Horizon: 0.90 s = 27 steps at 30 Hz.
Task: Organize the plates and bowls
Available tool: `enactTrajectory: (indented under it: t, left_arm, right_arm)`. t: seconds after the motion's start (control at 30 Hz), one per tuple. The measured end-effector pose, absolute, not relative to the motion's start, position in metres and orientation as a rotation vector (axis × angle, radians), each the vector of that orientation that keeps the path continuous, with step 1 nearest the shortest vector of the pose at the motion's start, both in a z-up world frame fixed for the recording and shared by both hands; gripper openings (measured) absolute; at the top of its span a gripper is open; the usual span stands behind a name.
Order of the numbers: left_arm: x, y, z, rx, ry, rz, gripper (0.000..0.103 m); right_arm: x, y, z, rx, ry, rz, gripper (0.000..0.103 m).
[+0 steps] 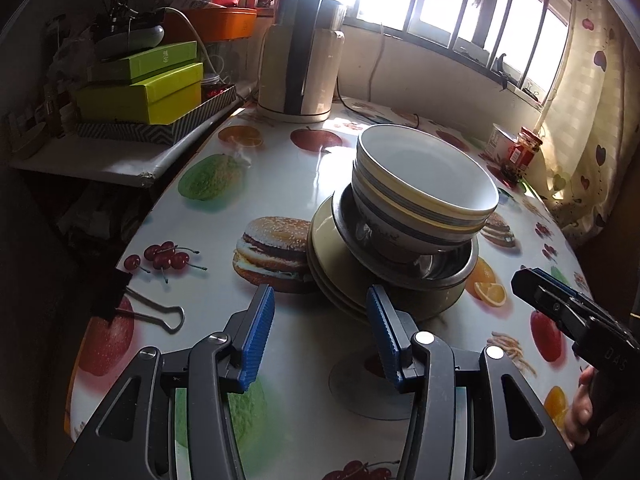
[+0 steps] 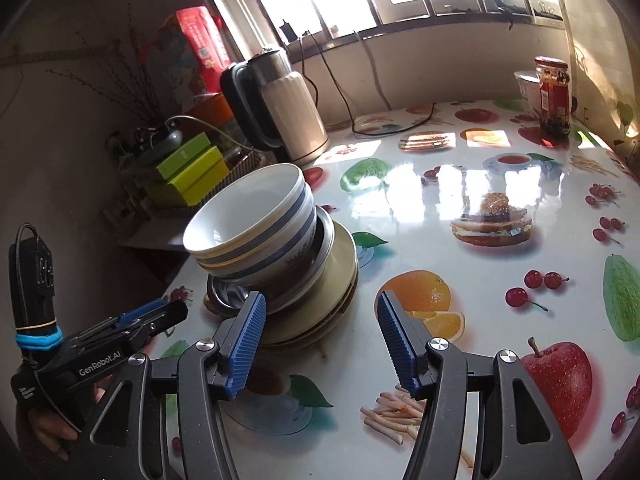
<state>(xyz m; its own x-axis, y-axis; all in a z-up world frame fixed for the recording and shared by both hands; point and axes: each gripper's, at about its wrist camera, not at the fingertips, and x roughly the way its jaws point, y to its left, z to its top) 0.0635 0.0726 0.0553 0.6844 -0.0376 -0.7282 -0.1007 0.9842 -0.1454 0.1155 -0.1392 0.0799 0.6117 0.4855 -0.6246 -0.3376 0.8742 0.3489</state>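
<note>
Sunlight from a wide window (image 1: 460, 4) falls on a table (image 1: 280, 184) covered with a glossy cloth printed with fruit, burgers and fries. On this table stands one pile of dishes. At the bottom are several beige plates (image 1: 324, 256), on them a steel bowl (image 1: 436, 276), and inside it the striped bowls (image 1: 424, 184), white with blue and yellow bands, nested one in another. In the right wrist view the same striped bowls (image 2: 256, 216) lean a little to the left over the beige plates (image 2: 340, 280).

The left gripper (image 1: 320, 320) is in front of the pile, its blue pads apart and nothing between them; the right pad is just beside the plate edges, but I cannot tell if it touches. The right gripper (image 2: 322, 328) is also released and empty, with its left pad near the rim of the plates. A hand (image 1: 580, 412) holds it at the table edge.

Behind the pile stands a cream electric kettle (image 1: 300, 76). Green boxes (image 1: 148, 84) are stacked at the left on a side shelf, a red jar (image 2: 554, 96) is at the far right, and a binder clip (image 1: 136, 304) is clamped at the near left table edge.
</note>
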Motion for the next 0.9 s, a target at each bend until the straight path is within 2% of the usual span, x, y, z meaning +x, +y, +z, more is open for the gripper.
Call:
enactTrajectory:
  t: [0.23,0.4,0.9]
  left_arm:
    - [0.050,0.059,0.048,-0.113,0.815,0.057,0.049]
    - [0.043,0.051,0.041,-0.086,0.823,0.067,0.049]
    - [0.034,0.039,0.012,-0.087,0.910,0.064,0.049]
  right_arm:
    - [0.094,-0.129,0.075,0.123,0.768,0.456,0.067]
    - [0.084,-0.121,0.069,0.064,0.771,0.433,0.075]
    - [0.072,-0.116,0.031,0.023,0.888,0.336,0.081]
